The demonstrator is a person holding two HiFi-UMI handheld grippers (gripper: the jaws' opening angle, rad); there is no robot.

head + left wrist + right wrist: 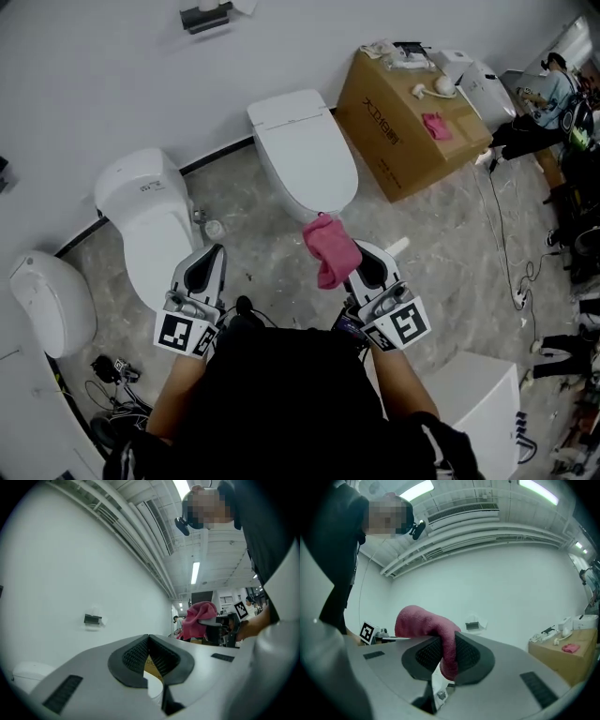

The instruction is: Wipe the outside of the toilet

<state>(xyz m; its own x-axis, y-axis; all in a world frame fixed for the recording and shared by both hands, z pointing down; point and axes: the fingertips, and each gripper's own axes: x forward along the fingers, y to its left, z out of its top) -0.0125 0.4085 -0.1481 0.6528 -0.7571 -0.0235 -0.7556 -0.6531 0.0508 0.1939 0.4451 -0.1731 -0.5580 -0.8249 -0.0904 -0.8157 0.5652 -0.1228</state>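
White ceramic toilet with a closed lid (pixel 302 150) stood against the far wall at the middle of the scene, on a grey marbled floor (pixel 272 262). A second white toilet (pixel 150 220) stood to its left, and a rounded white fixture (pixel 52 300) further left still. Which of them the task meant could not be settled, though the middle one lay straight ahead of the cloth.

The right gripper (pixel 356 255) pinched a pink terry cloth (pixel 328 248). Its black ribbed pads clamped one fold and the rest drooped over the left jaw, probably gripped near an edge so that a loose flap was free for wiping. The cloth hung in the air just to the near side of the middle toilet's front rim, and judging by the bare wall behind it in the right gripper view, it touched no porcelain.

The left gripper (pixel 212 253) had its jaws pressed together with nothing between them. It was held near the left toilet's bowl, apparently idle and clear of the cloth.

At the far right sat a brown cardboard box (pixel 408 131) with a smaller pink rag (pixel 436 125) on top.

This pose fitted a cloth about to meet the shell as well as one just lifted off it, and no wet streaks showed either way
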